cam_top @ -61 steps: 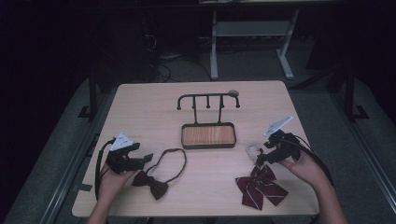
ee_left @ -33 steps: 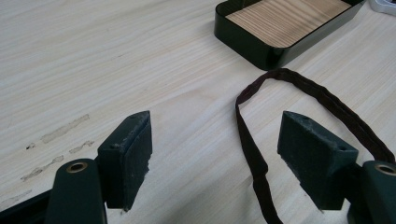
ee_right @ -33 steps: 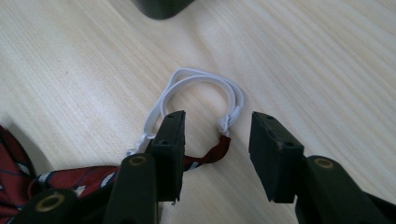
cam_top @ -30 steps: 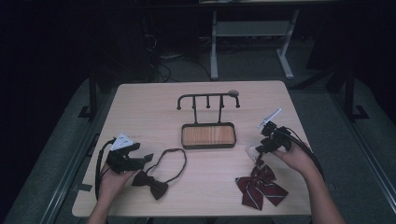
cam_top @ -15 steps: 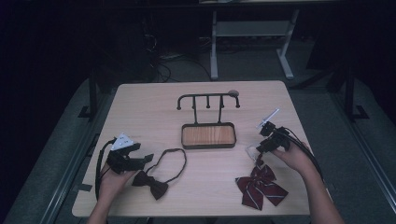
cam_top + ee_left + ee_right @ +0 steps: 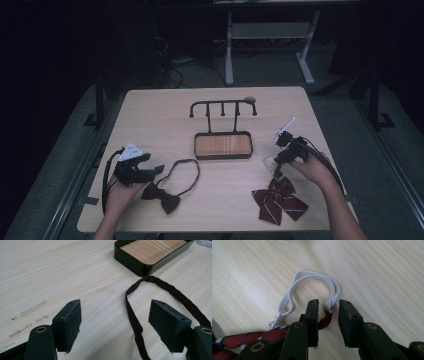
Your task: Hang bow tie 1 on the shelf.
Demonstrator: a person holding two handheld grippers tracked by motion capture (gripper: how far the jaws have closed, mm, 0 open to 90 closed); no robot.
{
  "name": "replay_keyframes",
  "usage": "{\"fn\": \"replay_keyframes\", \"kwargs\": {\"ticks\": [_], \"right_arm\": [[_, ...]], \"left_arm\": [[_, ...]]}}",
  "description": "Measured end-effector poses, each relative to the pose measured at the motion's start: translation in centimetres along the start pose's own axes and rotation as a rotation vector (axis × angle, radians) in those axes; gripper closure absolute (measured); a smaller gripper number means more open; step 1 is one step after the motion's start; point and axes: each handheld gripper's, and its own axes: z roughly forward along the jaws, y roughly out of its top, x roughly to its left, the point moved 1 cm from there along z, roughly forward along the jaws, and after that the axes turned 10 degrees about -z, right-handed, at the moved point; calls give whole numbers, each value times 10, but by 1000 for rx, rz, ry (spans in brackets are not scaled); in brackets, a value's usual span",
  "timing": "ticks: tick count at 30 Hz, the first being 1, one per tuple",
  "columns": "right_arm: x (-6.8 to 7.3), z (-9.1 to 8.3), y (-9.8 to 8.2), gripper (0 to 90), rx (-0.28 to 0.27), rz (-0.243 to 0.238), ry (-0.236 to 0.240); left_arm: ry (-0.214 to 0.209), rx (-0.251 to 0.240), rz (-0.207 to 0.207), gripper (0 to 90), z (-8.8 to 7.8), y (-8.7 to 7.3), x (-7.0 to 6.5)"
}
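Note:
A dark brown bow tie (image 6: 162, 196) lies at the front left, its strap (image 6: 172, 291) looping toward the tray. My left gripper (image 6: 155, 172) rests low beside it and stands open (image 6: 116, 307), with one side of the strap running between its jaws, untouched. A red striped bow tie (image 6: 278, 199) lies at the front right with a white elastic strap (image 6: 312, 275) curling away from it. My right gripper (image 6: 278, 156) points down at that strap. Its jaws (image 6: 328, 302) have just been closing and straddle the strap's knotted end, a narrow gap still showing.
A black tray with a wooden floor (image 6: 223, 145) sits mid-table under a black rack with several pegs (image 6: 222, 105). The tray's near wall (image 6: 132, 262) lies just beyond the brown strap. The table's front edge (image 6: 215, 231) runs close to both hands.
My right gripper has shifted slightly left onto the white strap and its jaws have narrowed around the strap's end. The left gripper and both bow ties have stayed put.

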Motion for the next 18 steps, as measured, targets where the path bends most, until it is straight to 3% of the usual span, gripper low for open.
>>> {"fn": "replay_keyframes", "kwargs": {"ticks": [12,18], "right_arm": [[1,5,2,730,32,3,-6],[2,3,2,815,30,-8,-17]], "left_arm": [[-1,1,2,268,0,0,0],[-3,-1,2,268,0,0,0]]}}
